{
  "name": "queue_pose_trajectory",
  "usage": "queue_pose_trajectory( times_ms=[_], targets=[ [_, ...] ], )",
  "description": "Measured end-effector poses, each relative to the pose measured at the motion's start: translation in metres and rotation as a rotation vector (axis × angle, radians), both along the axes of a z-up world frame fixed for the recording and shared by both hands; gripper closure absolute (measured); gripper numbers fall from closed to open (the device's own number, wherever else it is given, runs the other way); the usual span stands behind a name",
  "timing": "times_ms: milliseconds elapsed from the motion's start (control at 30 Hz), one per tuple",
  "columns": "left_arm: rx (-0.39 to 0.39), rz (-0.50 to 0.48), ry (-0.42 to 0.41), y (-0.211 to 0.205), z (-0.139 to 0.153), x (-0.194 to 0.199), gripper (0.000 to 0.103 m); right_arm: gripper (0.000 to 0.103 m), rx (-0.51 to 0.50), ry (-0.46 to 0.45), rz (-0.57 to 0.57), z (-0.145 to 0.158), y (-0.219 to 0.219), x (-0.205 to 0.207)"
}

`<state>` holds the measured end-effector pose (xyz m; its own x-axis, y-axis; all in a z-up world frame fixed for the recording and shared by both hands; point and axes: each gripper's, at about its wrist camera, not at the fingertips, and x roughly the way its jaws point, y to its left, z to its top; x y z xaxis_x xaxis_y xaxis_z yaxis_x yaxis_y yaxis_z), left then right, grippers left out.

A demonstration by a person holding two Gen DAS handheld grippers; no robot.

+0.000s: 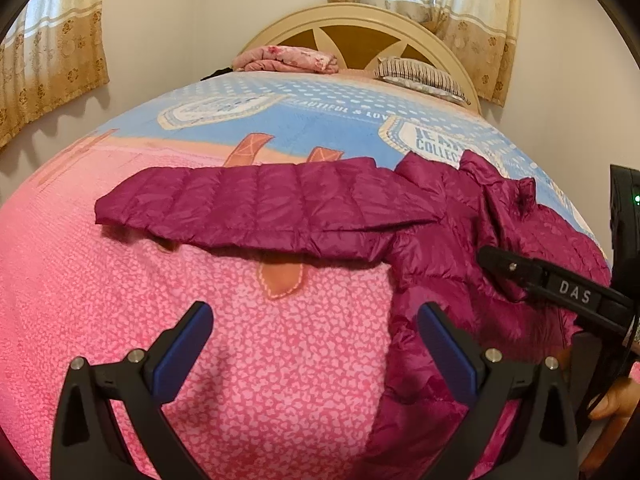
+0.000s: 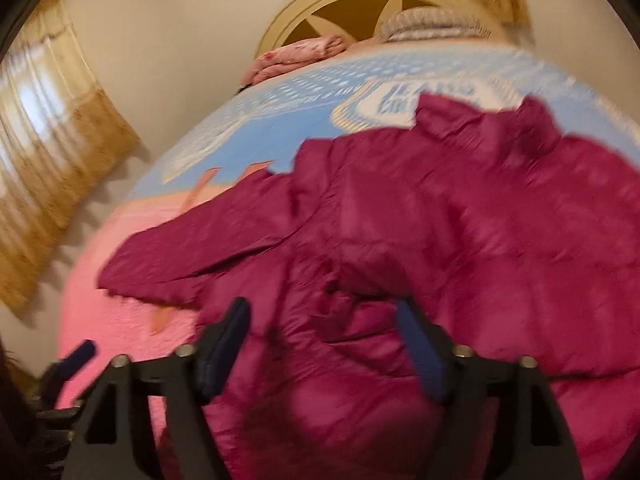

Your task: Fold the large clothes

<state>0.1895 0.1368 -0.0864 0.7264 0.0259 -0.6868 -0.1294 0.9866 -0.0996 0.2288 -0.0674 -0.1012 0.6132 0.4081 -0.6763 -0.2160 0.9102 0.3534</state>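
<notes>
A magenta quilted puffer jacket [image 1: 440, 216] lies on the bed, one sleeve [image 1: 248, 204] stretched out flat to the left and the collar toward the headboard. My left gripper [image 1: 316, 320] is open above the pink bedspread [image 1: 120, 320], just left of the jacket's side edge, with nothing between its fingers. In the blurred right wrist view my right gripper [image 2: 324, 316] stands open low over the jacket's body [image 2: 480, 240]; the fabric lies under the gap and the pads do not press on it. One black finger [image 1: 520, 272] of the right gripper reaches over the jacket from the right.
The bedspread turns blue with printed lettering [image 1: 320, 120] toward the cream headboard [image 1: 360, 28]. A folded pink floral blanket [image 1: 288, 58] and a striped pillow [image 1: 420, 76] lie at the head. Curtains [image 1: 48, 60] hang left and behind. A hand [image 1: 616, 400] shows at the right edge.
</notes>
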Motion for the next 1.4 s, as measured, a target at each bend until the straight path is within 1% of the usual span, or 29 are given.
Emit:
queue_pose_trajectory(
  times_ms=[67, 100, 133, 167, 233, 267, 300, 333, 367, 400, 433, 467, 533, 567, 633, 700, 733, 800, 900, 967, 1000, 1033, 1100, 1133, 1167, 1233, 1267, 1333, 1400],
  targets=[
    [0.008, -0.005, -0.004, -0.002, 0.003, -0.001, 0.0, 0.025, 0.047, 0.007, 0.034, 0.005, -0.002, -0.004],
    [0.014, -0.011, -0.006, -0.003, 0.005, -0.001, 0.0, 0.025, 0.084, -0.012, 0.035, 0.013, -0.008, -0.011],
    [0.022, -0.02, -0.012, -0.005, 0.008, 0.0, 0.0, 0.025, 0.115, -0.055, 0.03, 0.025, -0.017, -0.02],
    [0.032, -0.029, -0.024, -0.008, 0.013, 0.002, 0.0, 0.026, 0.118, -0.099, 0.022, 0.036, -0.026, -0.029],
    [0.044, -0.06, -0.044, -0.017, 0.023, 0.008, 0.0, 0.03, 0.027, -0.18, -0.038, 0.059, -0.05, -0.042],
    [0.049, -0.081, -0.046, -0.023, 0.026, 0.012, 0.0, 0.04, -0.009, -0.199, -0.063, 0.066, -0.059, -0.043],
    [0.062, -0.108, -0.049, -0.032, 0.031, 0.018, 0.0, 0.05, -0.071, -0.216, -0.115, 0.073, -0.08, -0.044],
    [0.078, -0.134, -0.06, -0.043, 0.036, 0.022, 0.0, 0.055, -0.111, -0.215, -0.162, 0.075, -0.096, -0.042],
    [0.088, -0.15, -0.071, -0.051, 0.039, 0.025, 0.0, 0.066, -0.151, -0.203, -0.243, 0.076, -0.121, -0.039],
    [0.102, -0.177, -0.091, -0.065, 0.044, 0.031, 0.0, 0.073, -0.161, -0.189, -0.287, 0.075, -0.137, -0.036],
    [0.108, -0.186, -0.1, -0.074, 0.046, 0.036, 0.0, 0.074, -0.167, -0.15, -0.35, 0.069, -0.164, -0.03],
    [0.122, -0.186, -0.104, -0.085, 0.047, 0.044, 0.0, 0.077, -0.174, -0.129, -0.381, 0.064, -0.177, -0.026],
    [0.145, -0.175, -0.104, -0.104, 0.044, 0.061, 0.0, 0.077, -0.185, -0.083, -0.447, 0.047, -0.206, -0.019],
    [0.161, -0.154, -0.092, -0.112, 0.039, 0.07, 0.0, 0.077, -0.177, -0.059, -0.469, 0.038, -0.216, -0.017],
    [0.173, -0.116, -0.03, -0.123, 0.023, 0.091, 0.0, 0.077, -0.137, 0.011, -0.508, 0.016, -0.233, -0.015],
    [0.15, -0.1, 0.038, -0.126, 0.007, 0.102, 0.0, 0.077, -0.075, 0.041, -0.52, -0.001, -0.246, -0.017],
    [0.137, -0.085, 0.084, -0.125, -0.005, 0.108, 0.0, 0.077, -0.068, 0.043, -0.52, -0.006, -0.25, -0.019],
    [0.142, -0.053, 0.118, -0.123, -0.019, 0.109, 0.0, 0.078, -0.084, 0.032, -0.508, -0.01, -0.25, -0.021],
    [0.155, -0.026, 0.133, -0.121, -0.033, 0.104, 0.0, 0.077, -0.098, 0.037, -0.507, -0.013, -0.247, -0.019],
    [0.138, -0.014, 0.138, -0.12, -0.04, 0.1, 0.0, 0.078, -0.122, 0.054, -0.509, -0.012, -0.243, -0.014],
    [0.132, -0.009, 0.138, -0.121, -0.04, 0.099, 0.0, 0.078, -0.15, 0.052, -0.523, -0.006, -0.239, -0.015],
    [0.134, -0.008, 0.14, -0.121, -0.042, 0.098, 0.0, 0.078, -0.166, 0.031, -0.537, 0.002, -0.234, -0.015],
    [0.143, -0.009, 0.146, -0.123, -0.042, 0.1, 0.0, 0.078, -0.175, -0.037, -0.52, 0.016, -0.22, -0.019],
    [0.145, -0.009, 0.149, -0.123, -0.042, 0.1, 0.0, 0.077, -0.175, -0.042, -0.502, 0.018, -0.213, -0.018],
    [0.144, -0.011, 0.152, -0.123, -0.042, 0.102, 0.0, 0.077, -0.162, -0.026, -0.478, 0.016, -0.205, -0.016],
    [0.117, -0.014, 0.155, -0.119, -0.041, 0.102, 0.0, 0.077, -0.114, 0.029, -0.431, 0.004, -0.193, -0.01],
    [0.089, -0.018, 0.158, -0.115, -0.041, 0.101, 0.0, 0.077, -0.12, 0.054, -0.424, -0.006, -0.188, -0.007],
    [0.023, -0.038, 0.16, -0.104, -0.036, 0.096, 0.0, 0.077, -0.177, 0.048, -0.429, -0.021, -0.18, -0.006],
    [-0.047, -0.043, 0.133, -0.086, -0.027, 0.082, 0.0, 0.077, -0.208, 0.039, -0.43, -0.021, -0.175, -0.005]
  ],
)
